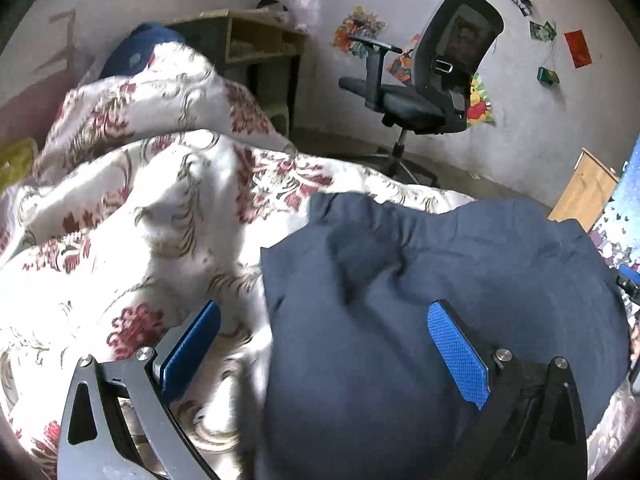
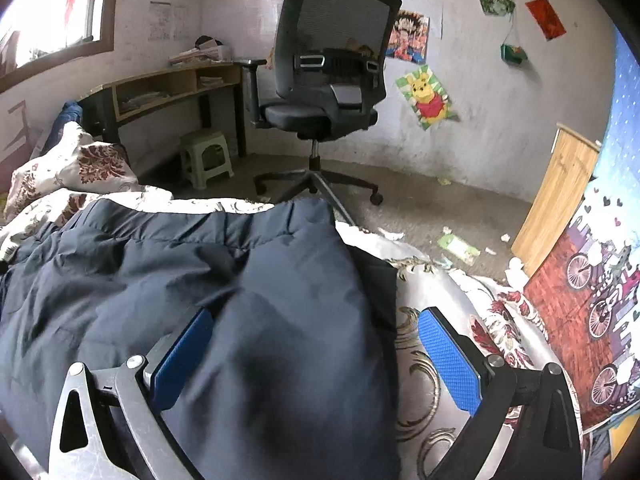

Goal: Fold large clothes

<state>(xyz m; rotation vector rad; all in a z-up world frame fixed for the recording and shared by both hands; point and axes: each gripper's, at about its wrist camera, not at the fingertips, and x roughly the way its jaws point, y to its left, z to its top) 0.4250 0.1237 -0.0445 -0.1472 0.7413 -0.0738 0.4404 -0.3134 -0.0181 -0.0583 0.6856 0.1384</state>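
Fingers spread on both my left gripper (image 1: 324, 344) and right gripper (image 2: 316, 348), straddling navy garment (image 2: 200, 280).
Floral quilt (image 1: 120, 216) beneath; office chair (image 2: 324, 80), stool (image 2: 206, 158) beyond.

Both wrist cameras face the office chair (image 1: 424, 76).

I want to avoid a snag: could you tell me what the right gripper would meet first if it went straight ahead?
Probably the navy garment: the open right gripper already straddles its edge, and the fabric bulges up ahead, though depth is unclear.
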